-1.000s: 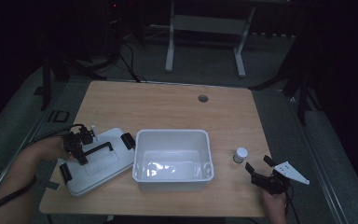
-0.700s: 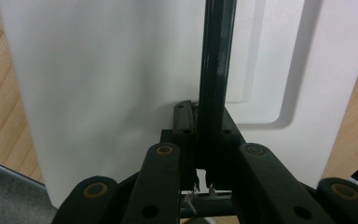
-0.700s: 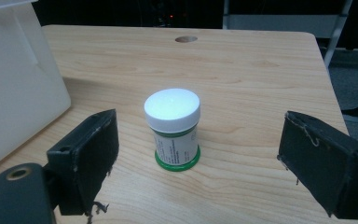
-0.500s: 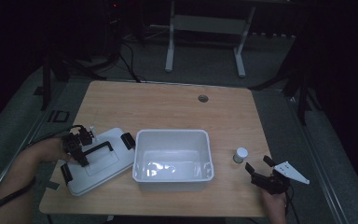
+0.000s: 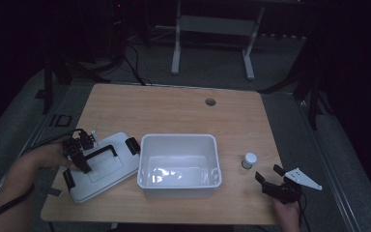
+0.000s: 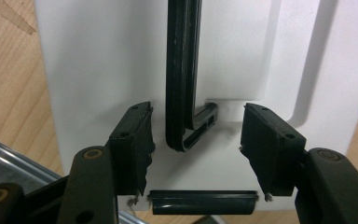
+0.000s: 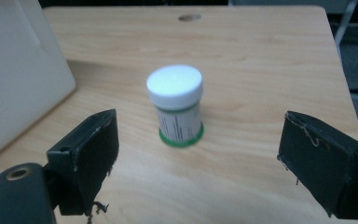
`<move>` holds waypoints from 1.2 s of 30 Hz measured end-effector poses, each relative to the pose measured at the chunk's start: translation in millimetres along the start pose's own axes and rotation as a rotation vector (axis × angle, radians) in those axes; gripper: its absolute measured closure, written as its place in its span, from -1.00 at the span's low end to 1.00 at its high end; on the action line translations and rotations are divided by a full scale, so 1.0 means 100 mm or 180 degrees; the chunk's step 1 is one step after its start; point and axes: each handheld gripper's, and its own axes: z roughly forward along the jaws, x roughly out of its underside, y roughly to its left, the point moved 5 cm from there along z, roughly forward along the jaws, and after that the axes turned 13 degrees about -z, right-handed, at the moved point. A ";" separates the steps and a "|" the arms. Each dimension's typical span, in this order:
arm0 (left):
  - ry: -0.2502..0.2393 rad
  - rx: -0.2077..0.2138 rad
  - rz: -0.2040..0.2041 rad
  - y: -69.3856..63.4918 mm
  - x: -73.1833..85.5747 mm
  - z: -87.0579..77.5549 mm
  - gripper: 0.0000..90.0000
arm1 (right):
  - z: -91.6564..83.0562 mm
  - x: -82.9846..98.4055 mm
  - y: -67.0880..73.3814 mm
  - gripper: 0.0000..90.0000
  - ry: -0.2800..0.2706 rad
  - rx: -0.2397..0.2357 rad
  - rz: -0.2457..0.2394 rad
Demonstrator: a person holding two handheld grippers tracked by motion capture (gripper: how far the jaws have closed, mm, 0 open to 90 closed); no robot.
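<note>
Both claws gape: left claw (image 6: 196, 154), clamped a second ago, has just been opening around black handle (image 6: 182, 74) of white lid (image 5: 101, 166); right claw (image 7: 198, 163) wide before white-capped bottle (image 7: 176, 105).

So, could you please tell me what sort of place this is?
Probably a dim lab or recording workspace: a light wooden table with a cable hole, a white metal stand on the grey floor behind, and black cables trailing there.

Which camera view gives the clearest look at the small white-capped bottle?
The right gripper view: the bottle stands upright on the table, close and sharp, ahead of the open right gripper, with its white cap, printed label and green base rim readable. The high view shows it small and dim, right of the white bin.
</note>
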 end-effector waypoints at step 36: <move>0.0133 -0.0014 0.0017 -0.04 0.10 -0.05 -0.13 | -0.01 -0.05 -0.26 -0.74 0.1915 -0.0403 -0.0219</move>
